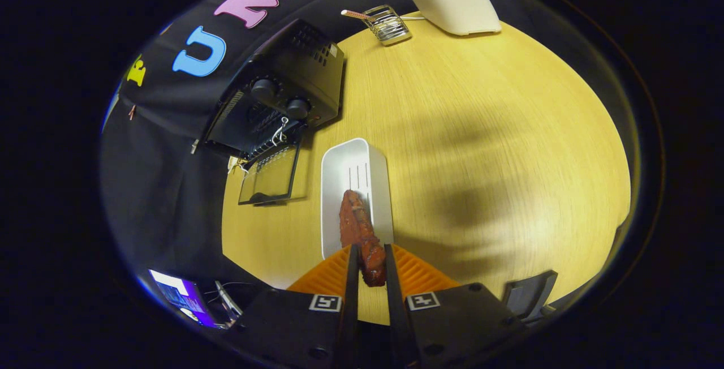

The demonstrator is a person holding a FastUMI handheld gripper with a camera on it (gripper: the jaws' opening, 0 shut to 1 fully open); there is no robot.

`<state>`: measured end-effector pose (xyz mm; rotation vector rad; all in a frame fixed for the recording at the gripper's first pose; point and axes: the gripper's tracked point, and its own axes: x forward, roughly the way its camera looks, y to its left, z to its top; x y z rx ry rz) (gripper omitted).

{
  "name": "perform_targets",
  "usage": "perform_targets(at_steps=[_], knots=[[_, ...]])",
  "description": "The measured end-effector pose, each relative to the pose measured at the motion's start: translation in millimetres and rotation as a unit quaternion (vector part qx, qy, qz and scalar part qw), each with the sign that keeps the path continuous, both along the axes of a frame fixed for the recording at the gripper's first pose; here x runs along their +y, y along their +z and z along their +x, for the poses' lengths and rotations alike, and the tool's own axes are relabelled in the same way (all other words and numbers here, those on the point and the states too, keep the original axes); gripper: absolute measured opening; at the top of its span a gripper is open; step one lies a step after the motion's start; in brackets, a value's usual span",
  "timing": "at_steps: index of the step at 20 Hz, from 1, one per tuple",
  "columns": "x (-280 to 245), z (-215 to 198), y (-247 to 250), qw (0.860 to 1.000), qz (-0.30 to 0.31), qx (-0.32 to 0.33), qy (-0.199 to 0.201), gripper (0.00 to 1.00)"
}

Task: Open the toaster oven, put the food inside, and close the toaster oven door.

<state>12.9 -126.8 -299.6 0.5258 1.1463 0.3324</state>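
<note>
— Holding what rn?
— My gripper [369,260] is clamped on the meat piece [358,232], both fingers pressing it, just above the white tray [339,172].
— Oven?
— Toaster oven [281,93] sits ahead-left on the table [481,131], door [270,175] already down. Carry step, I reckon. Next: swing left, feed the meat into the opening w/o clipping the door.

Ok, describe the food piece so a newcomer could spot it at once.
On the round wooden table, right of the open black toaster oven, lies a white tray. The reddish-brown meat strip hangs over it, pinched between the gripper fingers, the sole dark red thing.
</note>
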Motion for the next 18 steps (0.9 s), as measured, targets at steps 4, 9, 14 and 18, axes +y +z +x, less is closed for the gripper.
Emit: perform_targets(at_steps=[4,9,14,18], knots=[[-1,2,4,1.0,0.005,-0.013,0.003,0.19],[-8,0,13,1.0,0.008,-0.022,-0.003,0.14],[-14,2,39,0.999,0.01,-0.028,-0.04,0.14],[-7,-6,66,0.997,0.0,-0.043,-0.057,0.14]])
